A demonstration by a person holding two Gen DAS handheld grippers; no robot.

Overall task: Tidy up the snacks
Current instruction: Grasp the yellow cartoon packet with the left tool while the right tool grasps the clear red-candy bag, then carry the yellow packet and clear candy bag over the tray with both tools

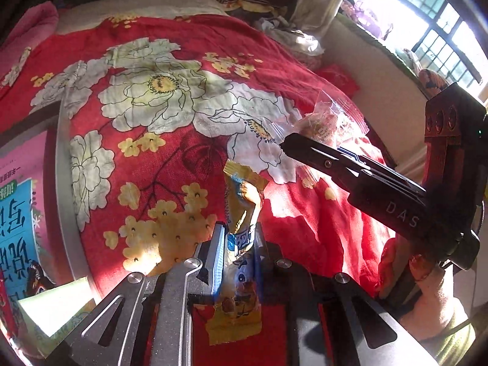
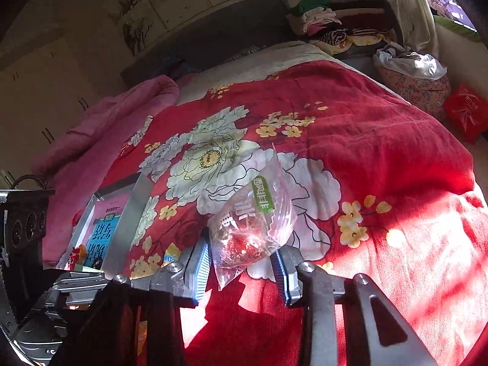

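left gripper at bottom centre of its frame, jaws clamped on a yellow snack packet around its mid-body, top seam sticking up. looks light, crinkly film, likely slippery, so the grip is best kept low near the contents, not on the seam.

right gripper bottom centre, jaws apart around a clear snack bag with a green label; can't tell if the pads touch it. looks soft, floppy, probably crushable. both sit over the red floral blanket. metal-edged tray at left of frame, likely the drop spot.
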